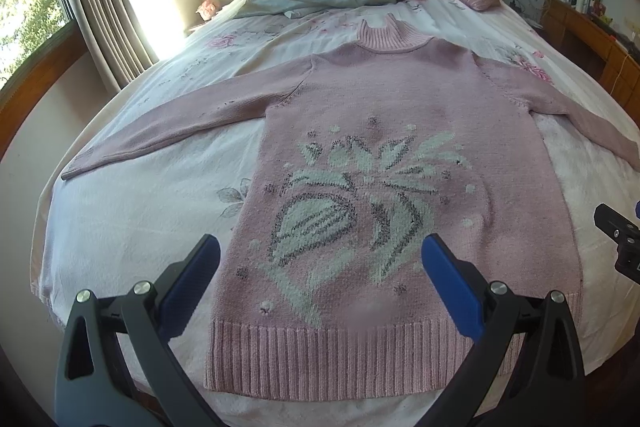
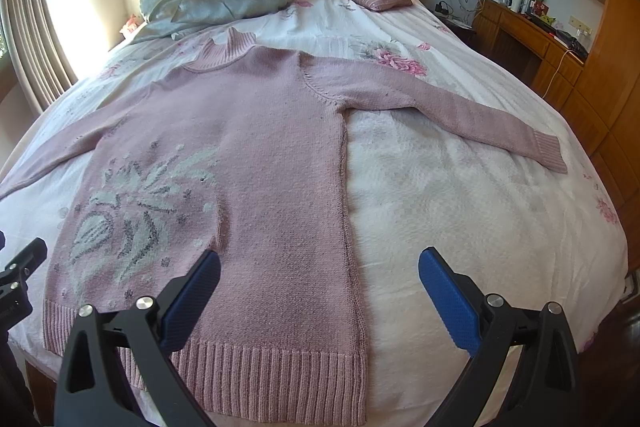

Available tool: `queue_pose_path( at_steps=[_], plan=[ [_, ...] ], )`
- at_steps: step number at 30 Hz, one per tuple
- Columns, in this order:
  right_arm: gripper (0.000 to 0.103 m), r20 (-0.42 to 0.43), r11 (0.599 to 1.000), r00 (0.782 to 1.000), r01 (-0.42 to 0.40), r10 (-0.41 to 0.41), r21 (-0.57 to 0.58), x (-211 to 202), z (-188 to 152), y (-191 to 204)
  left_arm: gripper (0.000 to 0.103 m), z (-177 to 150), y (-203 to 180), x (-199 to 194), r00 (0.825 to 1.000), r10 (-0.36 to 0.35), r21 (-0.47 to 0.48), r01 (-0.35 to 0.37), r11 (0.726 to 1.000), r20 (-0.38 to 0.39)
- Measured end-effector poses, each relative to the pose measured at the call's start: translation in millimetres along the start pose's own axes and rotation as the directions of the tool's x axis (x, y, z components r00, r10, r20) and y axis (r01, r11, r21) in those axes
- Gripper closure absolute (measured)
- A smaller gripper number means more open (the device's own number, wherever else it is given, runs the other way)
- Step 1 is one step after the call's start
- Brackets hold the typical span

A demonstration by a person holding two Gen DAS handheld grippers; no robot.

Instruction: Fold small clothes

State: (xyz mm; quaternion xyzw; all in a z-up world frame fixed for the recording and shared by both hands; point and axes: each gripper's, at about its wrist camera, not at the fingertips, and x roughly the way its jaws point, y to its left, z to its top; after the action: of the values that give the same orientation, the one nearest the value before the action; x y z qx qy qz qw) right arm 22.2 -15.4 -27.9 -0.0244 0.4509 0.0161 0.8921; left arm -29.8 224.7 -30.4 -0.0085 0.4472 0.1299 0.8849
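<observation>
1. A white floral-printed bed (image 1: pixel 120 227) carries a pink knitted sweater (image 1: pixel 400 99) with a pale leaf motif, lying flat, front up, both sleeves spread wide, ribbed hem nearest the cameras.
2. In the left view its right sleeve runs out of frame.
3. The left gripper (image 1: pixel 320 275) hovers above the hem, blue-padded jaws spread wide, empty.
4. The right gripper (image 2: pixel 320 287) hangs over the hem's right corner, equally wide, holding nothing.

Pink sweater (image 1: pixel 400 99) (pale-green floral motif); white floral bedspread (image 1: pixel 132 227).
</observation>
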Motion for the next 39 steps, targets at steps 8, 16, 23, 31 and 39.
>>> queue_pose_path(
  at_steps=[8, 16, 23, 31, 39],
  plan=[
    [0.004, -0.003, 1.0, 1.0, 0.004, -0.004, 0.001, 1, 0, -2, 0.003, 0, -2, 1, 1.0, -0.001, 0.005, 0.001, 1.0, 0.0],
    [0.004, -0.003, 1.0, 1.0, 0.005, -0.005, 0.002, 2, 0, -3, 0.003, 0, -3, 4, 1.0, 0.004, 0.004, -0.004, 1.0, -0.004],
    [0.004, -0.005, 1.0, 1.0, 0.007, -0.007, 0.004, 7, 2, -6, 0.003, 0, -5, 9, 1.0, 0.009, 0.008, -0.009, 1.0, -0.009],
    [0.004, 0.009, 1.0, 1.0, 0.025, -0.025, 0.0, 23, 10, -17, 0.003, 8, -18, 25, 1.0, -0.007, 0.032, 0.006, 0.999, 0.019],
    [0.004, 0.006, 0.96, 0.996, -0.087, 0.089, 0.265, 78, 61, -149, 0.003, 69, -61, 68, 0.994, -0.104, 0.044, 0.103, 0.994, 0.021]
  ],
)
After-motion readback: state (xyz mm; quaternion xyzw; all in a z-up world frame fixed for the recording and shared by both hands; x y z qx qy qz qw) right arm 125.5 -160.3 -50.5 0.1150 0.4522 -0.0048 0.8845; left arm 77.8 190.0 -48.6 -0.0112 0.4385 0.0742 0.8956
